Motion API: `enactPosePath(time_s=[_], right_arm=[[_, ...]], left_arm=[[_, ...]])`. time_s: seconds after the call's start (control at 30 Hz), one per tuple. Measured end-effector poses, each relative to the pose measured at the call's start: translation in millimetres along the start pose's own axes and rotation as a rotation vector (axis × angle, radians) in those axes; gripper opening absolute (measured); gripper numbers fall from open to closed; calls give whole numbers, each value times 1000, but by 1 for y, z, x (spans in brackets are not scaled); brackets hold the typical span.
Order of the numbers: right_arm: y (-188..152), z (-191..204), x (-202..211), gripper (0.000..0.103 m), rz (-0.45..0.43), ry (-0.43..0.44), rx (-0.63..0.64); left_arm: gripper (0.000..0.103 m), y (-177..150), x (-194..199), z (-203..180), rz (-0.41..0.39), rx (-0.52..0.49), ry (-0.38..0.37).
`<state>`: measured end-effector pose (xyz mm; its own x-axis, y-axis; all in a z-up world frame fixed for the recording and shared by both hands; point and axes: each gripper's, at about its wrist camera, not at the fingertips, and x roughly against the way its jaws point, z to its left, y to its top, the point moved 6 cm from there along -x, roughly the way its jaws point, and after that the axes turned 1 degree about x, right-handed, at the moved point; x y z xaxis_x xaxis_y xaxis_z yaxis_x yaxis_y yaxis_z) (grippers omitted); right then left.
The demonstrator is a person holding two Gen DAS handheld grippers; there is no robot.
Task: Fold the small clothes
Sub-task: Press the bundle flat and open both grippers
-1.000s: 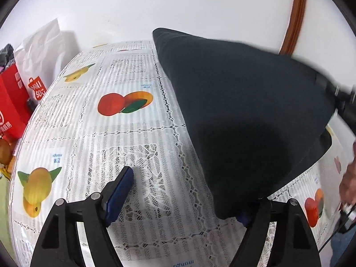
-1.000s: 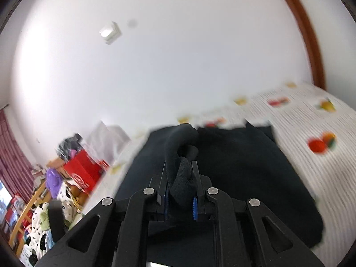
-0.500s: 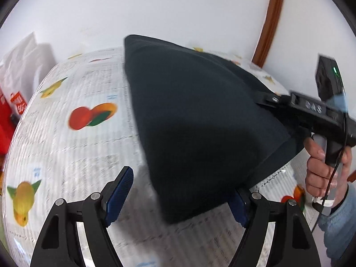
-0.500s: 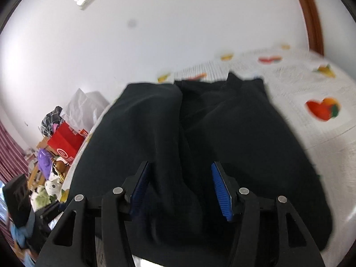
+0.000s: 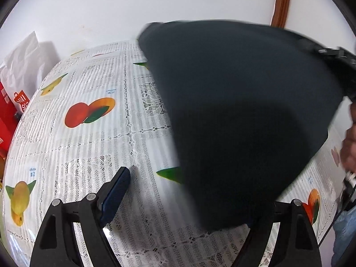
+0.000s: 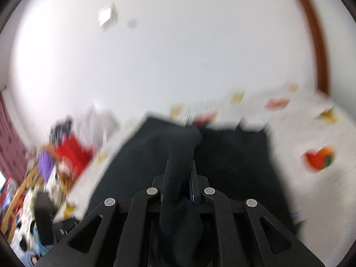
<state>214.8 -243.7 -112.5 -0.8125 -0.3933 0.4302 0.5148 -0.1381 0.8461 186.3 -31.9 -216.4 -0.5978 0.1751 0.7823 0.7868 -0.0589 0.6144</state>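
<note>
Two black hand-held grippers work one dark navy cloth garment (image 5: 240, 111). Right gripper (image 6: 179, 178) has just clamped its jaws onto a bunched fold of it. Left gripper (image 5: 187, 191) has been spreading, its blue pads (image 5: 116, 191) pressing nothing, the garment's near corner draped between them. Beneath the garment lies a white lace tablecloth with printed fruit (image 5: 89, 111).

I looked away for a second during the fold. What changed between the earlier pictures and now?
The right gripper opened, then its jaws just closed again on a fold of the dark garment, lifting its edge. The left gripper widened slightly, gripping nothing. The tablecloth stayed put.
</note>
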Motion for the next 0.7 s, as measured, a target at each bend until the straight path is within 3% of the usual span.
enactPosePath(time_s=[0.03,0.1,0.23,0.33,0.4,0.5,0.6,0.63,0.67,0.7], right_arm=[[7,-9,18,10,-62,-39,1],[6,-26,30,10,-75,-88,-12],[-35,-72,8,11,103,-196,-41],[-59,-85,-2,17,184,-198,-45],[-54,-85,1,21,175,-190,-42],[-44,-79,0,43,154,-162,-49],[-38,-80,-16,47,178,-151,-47],[-39,-81,-25,40,204,-162,-53],[-39,-81,-32,17,225,-165,-54],[-38,-79,-35,8,246,-176,-48]], left_arm=[[85,-2,2,0,-1,0,0],[86,-7,7,0,-4,-2,-1],[87,-6,7,1,-4,-7,1],[86,-7,8,-1,-6,-11,-4],[83,-8,15,-6,-21,-25,-36],[84,-4,23,-17,-57,-50,-70],[84,2,13,-32,-33,-97,-41],[85,2,7,-33,-18,-101,-21],[87,2,3,-33,-4,-97,-6],[87,3,1,-33,0,-82,-9]])
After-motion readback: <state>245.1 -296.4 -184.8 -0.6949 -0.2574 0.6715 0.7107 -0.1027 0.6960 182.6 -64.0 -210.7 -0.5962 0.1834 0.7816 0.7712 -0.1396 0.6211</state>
